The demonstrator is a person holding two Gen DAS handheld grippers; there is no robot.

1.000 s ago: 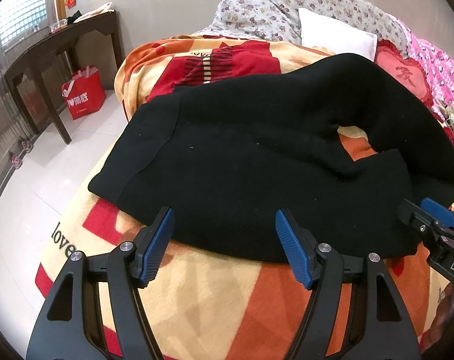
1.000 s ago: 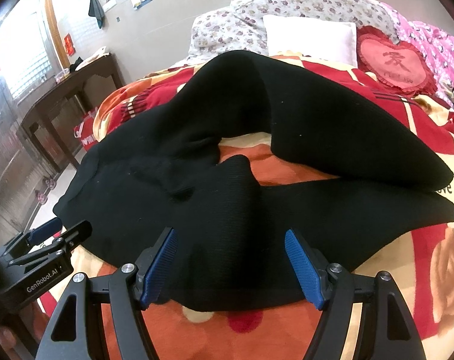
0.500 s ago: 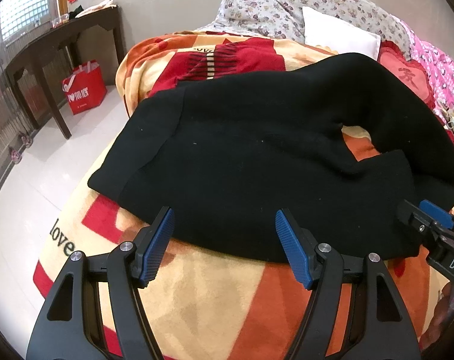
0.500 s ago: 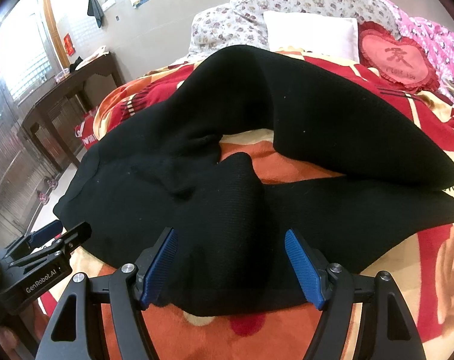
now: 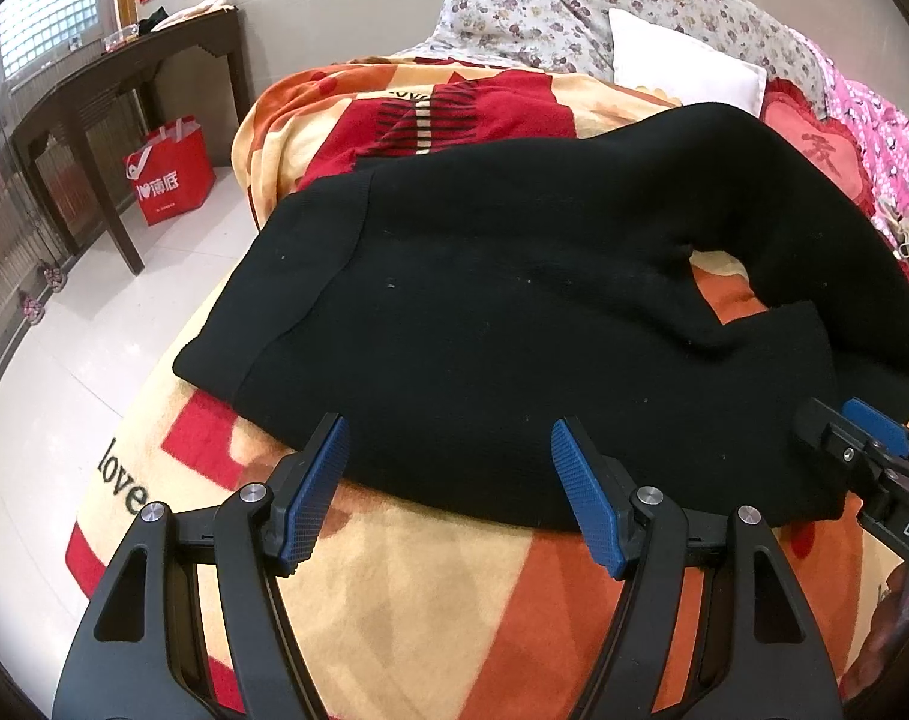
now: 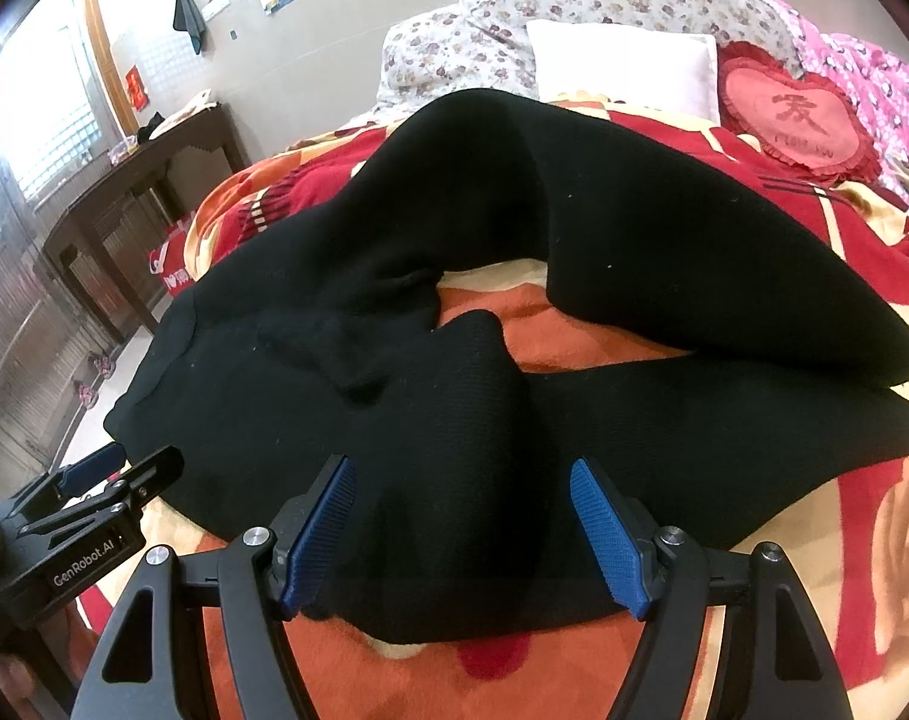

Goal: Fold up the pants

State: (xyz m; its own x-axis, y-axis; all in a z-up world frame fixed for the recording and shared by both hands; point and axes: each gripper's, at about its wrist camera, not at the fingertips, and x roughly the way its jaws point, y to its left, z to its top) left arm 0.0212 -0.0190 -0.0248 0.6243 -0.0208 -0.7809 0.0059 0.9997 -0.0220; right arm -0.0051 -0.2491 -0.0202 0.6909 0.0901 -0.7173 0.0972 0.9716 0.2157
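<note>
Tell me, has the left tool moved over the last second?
Yes. The left tool drew back slightly: the red bag and black pants sit a little farther up its view.

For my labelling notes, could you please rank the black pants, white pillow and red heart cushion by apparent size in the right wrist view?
1. black pants, by far
2. white pillow and red heart cushion look alike; not ranked.

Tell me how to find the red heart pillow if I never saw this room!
Look at the bed with the orange and red blanket, then up to its head end. The red heart pillow lies right of the white pillow. It alone is heart-shaped, with a frilly edge and a character on it.
</note>
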